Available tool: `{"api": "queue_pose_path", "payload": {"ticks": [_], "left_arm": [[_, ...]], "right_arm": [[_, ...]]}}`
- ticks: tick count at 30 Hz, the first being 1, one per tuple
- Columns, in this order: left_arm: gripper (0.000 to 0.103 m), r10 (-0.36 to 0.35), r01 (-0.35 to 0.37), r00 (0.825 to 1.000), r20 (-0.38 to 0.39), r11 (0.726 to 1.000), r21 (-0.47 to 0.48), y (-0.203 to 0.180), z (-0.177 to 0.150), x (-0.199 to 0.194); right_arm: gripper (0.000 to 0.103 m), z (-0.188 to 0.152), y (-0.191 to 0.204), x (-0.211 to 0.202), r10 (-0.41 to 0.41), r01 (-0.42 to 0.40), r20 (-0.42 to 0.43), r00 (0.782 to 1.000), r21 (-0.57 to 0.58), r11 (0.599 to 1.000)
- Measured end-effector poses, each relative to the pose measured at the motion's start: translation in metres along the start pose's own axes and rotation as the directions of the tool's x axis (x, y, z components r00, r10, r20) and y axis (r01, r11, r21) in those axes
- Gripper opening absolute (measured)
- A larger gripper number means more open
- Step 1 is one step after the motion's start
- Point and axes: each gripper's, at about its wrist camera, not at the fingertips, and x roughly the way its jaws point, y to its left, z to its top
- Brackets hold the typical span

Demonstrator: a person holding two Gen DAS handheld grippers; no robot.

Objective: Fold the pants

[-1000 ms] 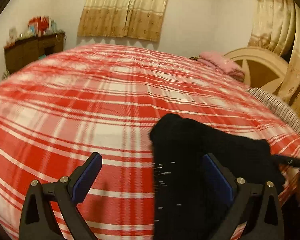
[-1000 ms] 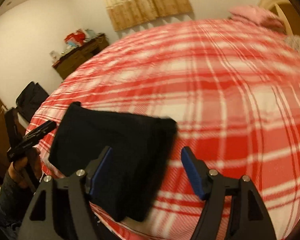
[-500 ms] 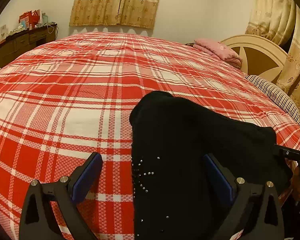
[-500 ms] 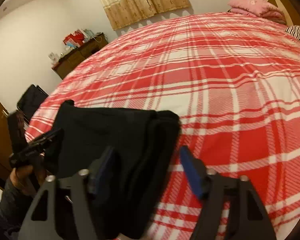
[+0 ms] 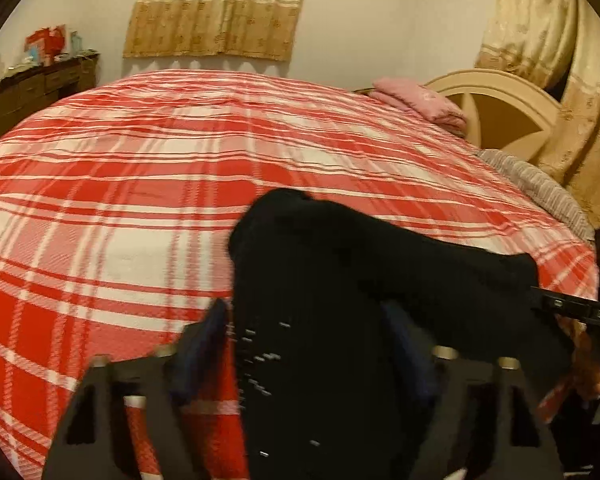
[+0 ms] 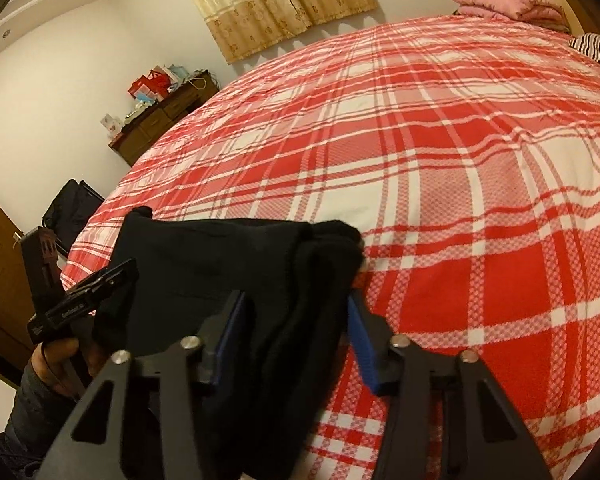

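Item: black pants (image 5: 340, 300), folded into a thick bundle, lying at the near edge of the red-plaid bed (image 5: 140, 200), between both claws.

Left claw (image 5: 308, 344): jaws have just been closing; pants lie between them, the claw's left pad at the studded edge, but blur hides whether the pads press. Grip: cannot tell.

Right claw (image 6: 296, 332): jaws have just been closing around the pants' rolled end; narrow gaps seem to remain at both pads, so judged not yet clenched.

Risks:
- A pad may catch only the top layers, so the bundle could open when lifted.
- The left claw's left pad sits close to the bedspread and might pinch it along with the pants.
- Uneven closing could skew the fold.

View differences: the left wrist view alone shows the studs and the cream headboard (image 5: 500, 112); the right wrist view alone shows the stacked layers at the rolled end, the hand (image 6: 60, 364) holding the other claw, and a dark bag (image 6: 70, 212) beyond it.
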Motion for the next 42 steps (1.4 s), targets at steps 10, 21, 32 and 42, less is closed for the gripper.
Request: {"api": "queue_pose_path", "payload": {"ticks": [10,21,32,42], "left_arm": [[0.046,-0.059,0.060,0.998,0.016,0.996,-0.068,0.007,-0.002,-0.007],[0.019,-0.110,0.116,0.992,0.057,0.985,-0.126,0.014,0.006,-0.029],[0.018,0.074,-0.040,0.983,0.166,0.980,-0.196,0.083,0.044,-0.076],[0.022,0.288,-0.253,0.955,0.068,0.914,-0.317,0.167,0.038,-0.054]], "right_arm": [[0.028,-0.002,0.023,-0.014,0.008,-0.004,0.049,0.999,-0.088,0.996],[0.027,0.014,0.044,-0.024,0.034,-0.022,0.081,0.996,-0.149,0.989],[0.027,0.104,0.108,0.049,0.133,-0.125,0.009,0.991,-0.290,0.949],[0.027,0.153,0.198,0.178,0.184,-0.199,-0.077,0.980,-0.347,0.916]]}}
